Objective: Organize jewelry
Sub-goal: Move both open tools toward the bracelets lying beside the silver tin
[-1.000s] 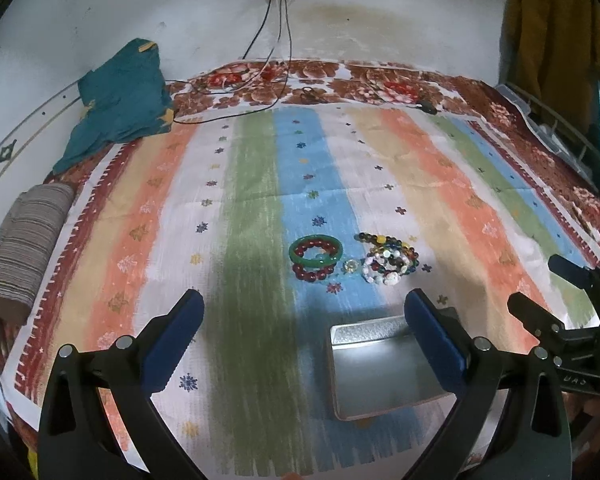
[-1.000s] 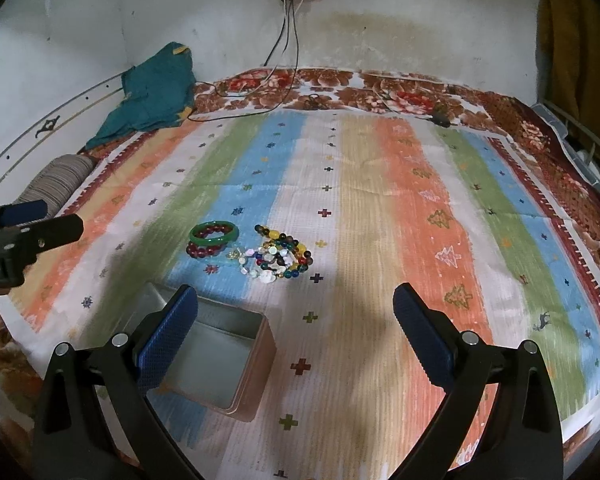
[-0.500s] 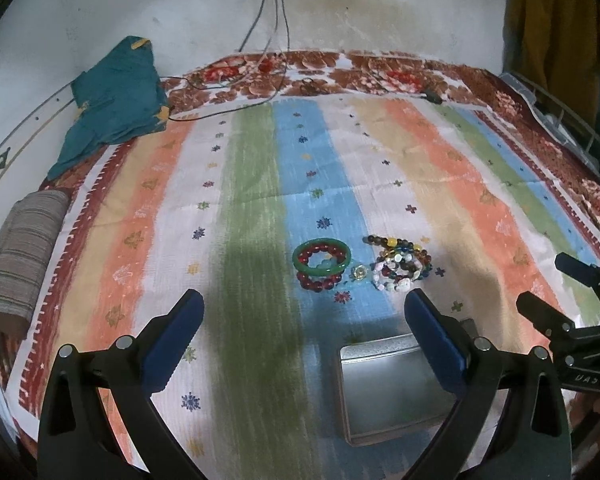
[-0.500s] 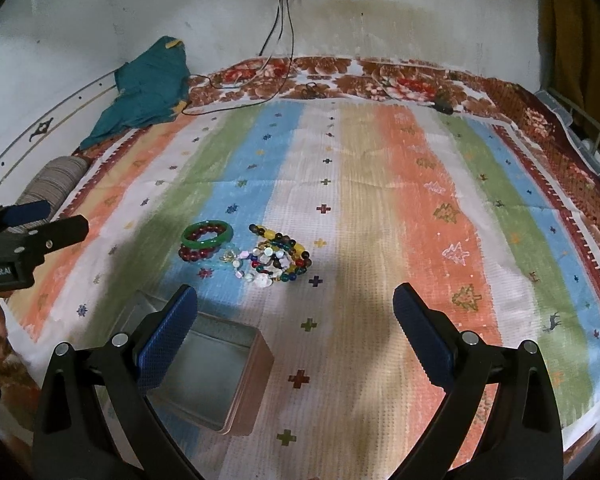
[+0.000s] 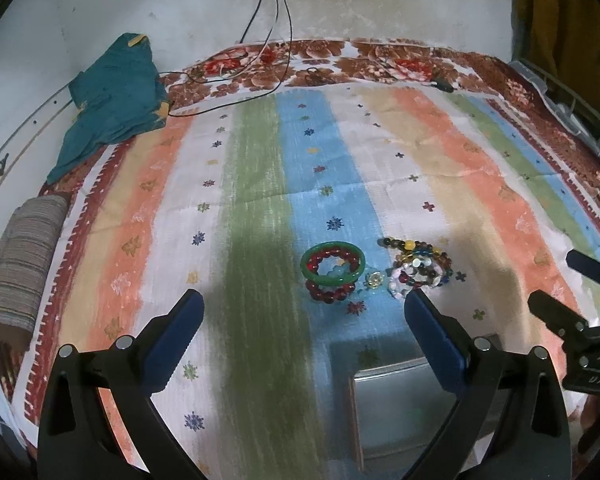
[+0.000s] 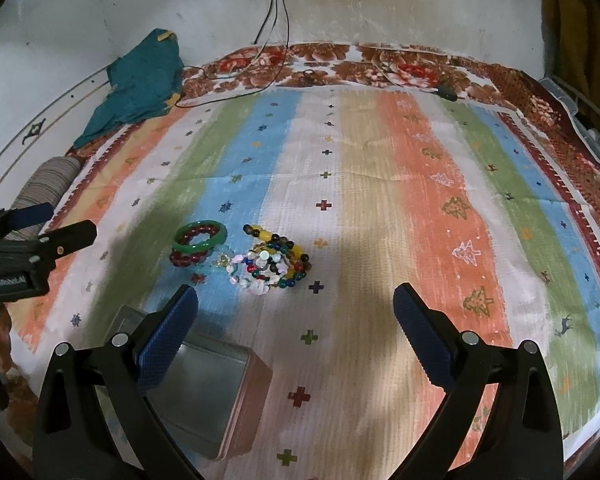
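Both views have crept closer over the last second: the green bangle on dark red beads (image 5: 333,270) and mixed bead bracelets (image 6: 275,266) lie just ahead of the left tongs (image 5: 302,334) and right tongs (image 6: 294,330), both spread apart and empty; silver tin box (image 6: 208,394) beneath; approach stage

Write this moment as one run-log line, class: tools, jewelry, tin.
left tool: open, empty | right tool: open, empty | bracelets: on cloth, untouched | tin: open, nothing visible inside

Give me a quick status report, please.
Left gripper and right gripper open, empty. Bracelets on striped cloth; metal tin empty. Path clear.
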Demonstrator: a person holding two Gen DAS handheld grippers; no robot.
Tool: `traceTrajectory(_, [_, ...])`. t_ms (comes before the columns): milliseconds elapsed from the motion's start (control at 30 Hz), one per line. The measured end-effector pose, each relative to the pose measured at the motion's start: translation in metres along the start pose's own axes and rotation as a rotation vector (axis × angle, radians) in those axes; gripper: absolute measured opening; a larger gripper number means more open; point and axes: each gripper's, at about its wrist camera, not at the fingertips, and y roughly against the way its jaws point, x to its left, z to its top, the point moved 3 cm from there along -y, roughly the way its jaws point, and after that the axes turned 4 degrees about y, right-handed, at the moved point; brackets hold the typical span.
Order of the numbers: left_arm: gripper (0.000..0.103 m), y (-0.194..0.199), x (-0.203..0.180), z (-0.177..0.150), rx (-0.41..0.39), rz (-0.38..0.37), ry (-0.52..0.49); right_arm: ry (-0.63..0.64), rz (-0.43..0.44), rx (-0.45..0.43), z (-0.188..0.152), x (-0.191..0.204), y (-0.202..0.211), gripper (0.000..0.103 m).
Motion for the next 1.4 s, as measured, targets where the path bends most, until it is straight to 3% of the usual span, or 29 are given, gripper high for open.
traceTrajectory(433, [0.098,-0.040,0.007,0.007,0.093,-0.008,0.039,-0.038,0.021,0.064,0.009,-0.009,-0.030,0.099])
traceTrajectory(600, [0.098,-0.060,0.012,0.007,0.156,-0.044,0.083,-0.073,0.036,0.107,0.011,-0.014,-0.045,0.099])
traceTrajectory(1400, [0.098,-0.123,0.020,0.022,0.263,-0.066,0.141,-0.026,0.062,0.186,0.037,-0.001,-0.100,0.099])
